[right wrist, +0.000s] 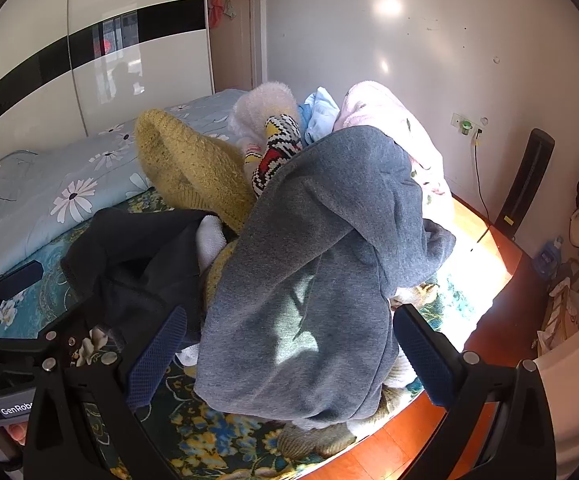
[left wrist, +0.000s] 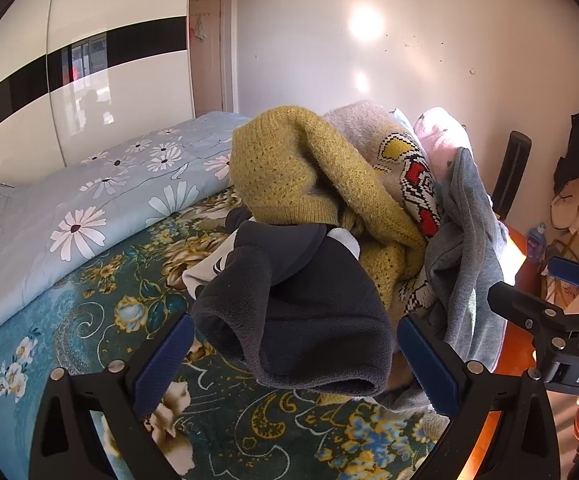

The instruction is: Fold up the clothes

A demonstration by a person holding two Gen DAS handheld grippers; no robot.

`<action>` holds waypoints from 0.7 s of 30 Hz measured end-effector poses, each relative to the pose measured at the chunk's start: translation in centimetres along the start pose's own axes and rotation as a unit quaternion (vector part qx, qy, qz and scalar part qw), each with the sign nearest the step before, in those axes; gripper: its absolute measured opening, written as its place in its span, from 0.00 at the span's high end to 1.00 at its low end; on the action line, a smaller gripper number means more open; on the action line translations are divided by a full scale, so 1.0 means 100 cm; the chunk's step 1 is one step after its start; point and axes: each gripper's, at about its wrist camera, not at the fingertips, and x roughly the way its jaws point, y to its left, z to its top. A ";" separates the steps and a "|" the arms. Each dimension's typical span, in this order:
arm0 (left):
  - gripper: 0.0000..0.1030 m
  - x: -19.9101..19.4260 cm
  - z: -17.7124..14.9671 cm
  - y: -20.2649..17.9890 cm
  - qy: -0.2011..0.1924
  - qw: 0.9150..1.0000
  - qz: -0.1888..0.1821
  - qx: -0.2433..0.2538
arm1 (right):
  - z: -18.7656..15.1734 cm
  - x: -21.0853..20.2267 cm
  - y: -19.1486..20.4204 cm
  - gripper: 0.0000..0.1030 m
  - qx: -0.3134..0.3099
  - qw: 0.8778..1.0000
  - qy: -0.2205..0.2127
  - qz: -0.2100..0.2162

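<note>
A heap of clothes sits on the bed's floral teal blanket (left wrist: 89, 320), filling the centre of both views. In the left wrist view the left claw (left wrist: 295, 360) stands wide open, a dark fleece garment (left wrist: 309, 320) lying between its blue pads but not gripped. In the right wrist view the right claw (right wrist: 289, 360) is equally spread around a grey sweatshirt (right wrist: 309, 280) (nothing pinched). A mustard knit sweater (left wrist: 297, 172) tops the pile, with a daisy-print duvet (left wrist: 89, 184) at left.

a home bedroom: a bed (left wrist: 89, 320) with a daisy-print quilt (left wrist: 69, 208) at nine o'clock, a glossy sliding wardrobe (left wrist: 89, 60) at ten, clothes heaped (right wrist: 309, 240) centrally.
</note>
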 end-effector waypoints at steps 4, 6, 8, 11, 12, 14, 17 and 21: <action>0.00 -0.002 -0.002 0.005 -0.003 1.000 0.022 -0.012 | 0.001 -0.002 0.002 0.00 -0.001 1.000 -0.001 0.002; 0.00 -0.005 -0.005 0.010 -0.005 0.999 0.029 -0.013 | 0.001 -0.002 0.003 0.00 -0.001 1.000 -0.002 0.003; 0.00 -0.005 -0.005 0.011 -0.003 1.000 0.031 -0.005 | 0.002 -0.003 0.004 0.00 -0.002 1.000 -0.002 0.004; 0.00 -0.008 -0.002 0.012 -0.007 1.000 0.023 0.000 | 0.002 -0.004 0.006 0.00 -0.002 1.000 -0.003 0.006; 0.00 -0.008 -0.001 0.012 -0.008 1.000 0.021 0.001 | 0.002 -0.005 0.006 0.00 -0.003 1.000 -0.003 0.007; 0.00 -0.010 0.000 0.010 -0.012 1.000 0.011 0.007 | 0.001 -0.006 0.007 0.00 -0.006 1.000 -0.004 0.013; 0.00 -0.017 0.000 0.006 -0.024 1.000 0.002 0.015 | 0.001 -0.008 0.007 0.00 -0.005 1.000 -0.006 0.018; 0.00 -0.021 0.003 0.004 -0.025 1.000 -0.010 0.014 | 0.002 -0.013 0.007 0.00 -0.004 1.000 -0.015 0.017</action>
